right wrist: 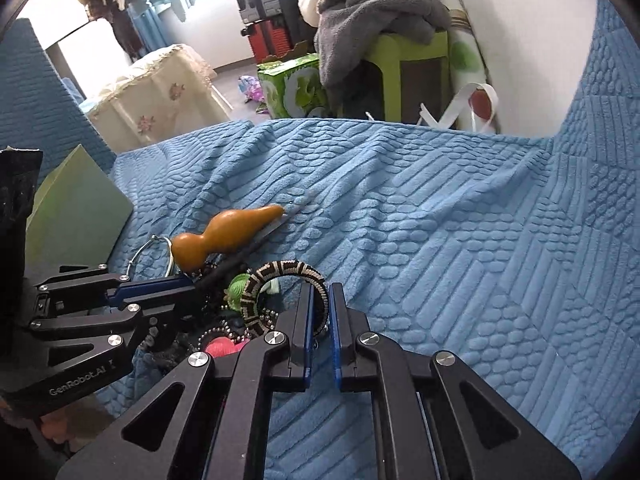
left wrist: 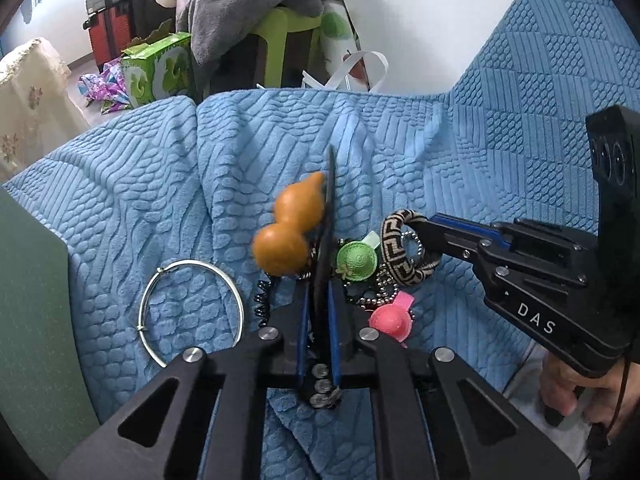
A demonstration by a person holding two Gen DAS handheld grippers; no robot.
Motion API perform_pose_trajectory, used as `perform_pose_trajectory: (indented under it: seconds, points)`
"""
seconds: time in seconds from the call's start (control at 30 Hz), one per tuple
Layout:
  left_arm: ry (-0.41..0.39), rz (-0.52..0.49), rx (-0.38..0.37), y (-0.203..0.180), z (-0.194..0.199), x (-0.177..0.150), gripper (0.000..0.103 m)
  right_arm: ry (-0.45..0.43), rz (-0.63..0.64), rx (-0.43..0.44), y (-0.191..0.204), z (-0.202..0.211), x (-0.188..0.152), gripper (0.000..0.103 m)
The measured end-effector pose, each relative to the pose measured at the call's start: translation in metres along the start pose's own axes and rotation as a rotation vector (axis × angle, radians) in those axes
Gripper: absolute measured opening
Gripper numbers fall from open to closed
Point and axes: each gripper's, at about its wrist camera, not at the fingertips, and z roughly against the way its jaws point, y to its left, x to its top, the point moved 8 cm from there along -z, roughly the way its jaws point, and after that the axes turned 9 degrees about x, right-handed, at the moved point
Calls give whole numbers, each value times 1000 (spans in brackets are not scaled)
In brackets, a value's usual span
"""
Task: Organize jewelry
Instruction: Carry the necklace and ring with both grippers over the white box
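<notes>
The left gripper [left wrist: 320,280] clamps the gourd pendant's [left wrist: 290,228] dark strap lengthwise, while the right gripper [right wrist: 320,312] pinches the patterned bracelet [right wrist: 280,280] just beside.

Glossy orange gourd [left wrist: 286,236], shiny metal bangle [left wrist: 192,312], textured plush blue blanket [left wrist: 400,152].

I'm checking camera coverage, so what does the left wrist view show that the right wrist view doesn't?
Only the left wrist view: the whole silver bangle, the full pink hat charm, and a hand holding the right gripper.
Only the right wrist view: the left gripper from the side and a green box.
Both: the orange gourd, the patterned bracelet clamped by the right gripper, the green hat charm and the blue blanket.
</notes>
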Motion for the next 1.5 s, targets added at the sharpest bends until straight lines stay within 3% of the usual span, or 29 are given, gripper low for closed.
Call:
perform_pose_trajectory:
  seconds: [0.47,0.7,1.2,1.5]
  points:
    - [-99,102,-26,23,68,-8,9,-4,-89,-62,26,42,-23,5]
    - [-160,138,-28,37,105,0,9,-59,-99,-89,57,71,-23,5]
    - [-287,207,-28,87,181,9,9,-165,-3,-74,134,110,37,5]
    - [-420,232,21,117,244,33,9,-300,56,-44,190,152,93,5]
